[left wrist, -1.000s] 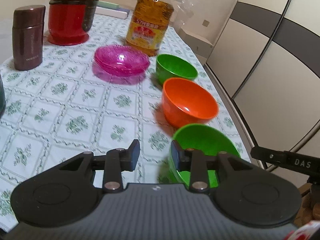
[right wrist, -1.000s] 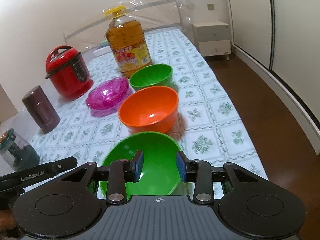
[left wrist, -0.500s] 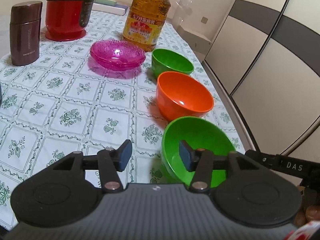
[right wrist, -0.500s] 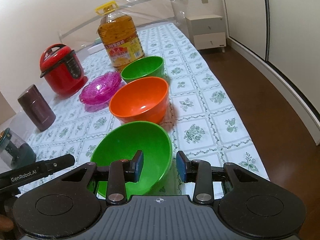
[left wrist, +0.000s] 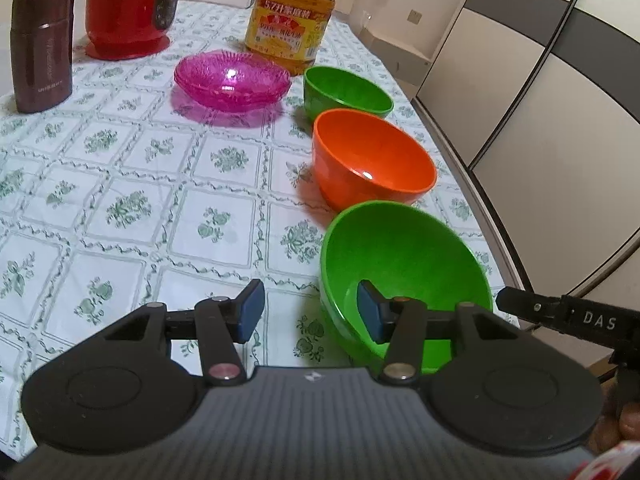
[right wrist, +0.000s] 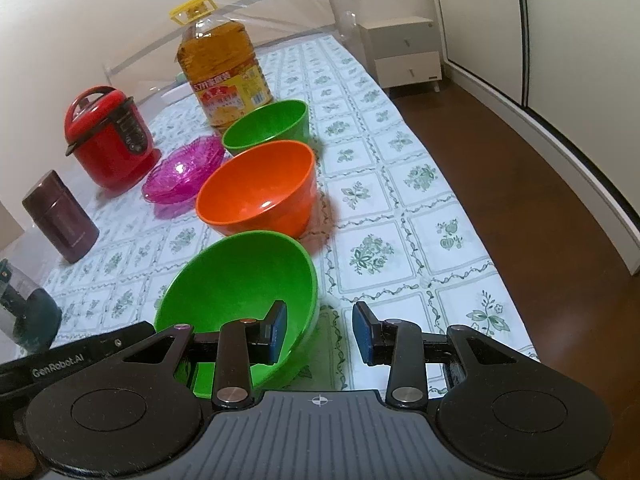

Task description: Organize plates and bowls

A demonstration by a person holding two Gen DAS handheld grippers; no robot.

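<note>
Three bowls stand in a row on the flowered tablecloth [left wrist: 120,208]: a far green bowl [left wrist: 344,90] [right wrist: 268,124], an orange bowl [left wrist: 372,160] [right wrist: 256,188] and a near green bowl [left wrist: 400,256] [right wrist: 240,280], which looks tilted. Stacked pink plates [left wrist: 232,80] [right wrist: 182,172] lie left of the far bowl. My left gripper [left wrist: 308,312] is open and straddles the near bowl's left rim, its pads clear of the wall. My right gripper [right wrist: 320,332] is open astride the same bowl's right rim, one pad inside and one outside, neither touching.
A big oil bottle [left wrist: 292,12] [right wrist: 224,72], a red cooker [left wrist: 128,12] [right wrist: 108,136] and a brown flask [left wrist: 40,48] [right wrist: 60,216] stand behind and to the left. A dark jar [right wrist: 24,312] sits at the left edge. The table's right edge drops to wooden floor [right wrist: 520,200].
My left gripper's jaws have widened about the near green bowl's rim. Both grippers have sunk a little towards the table. The right jaws kept their width.
</note>
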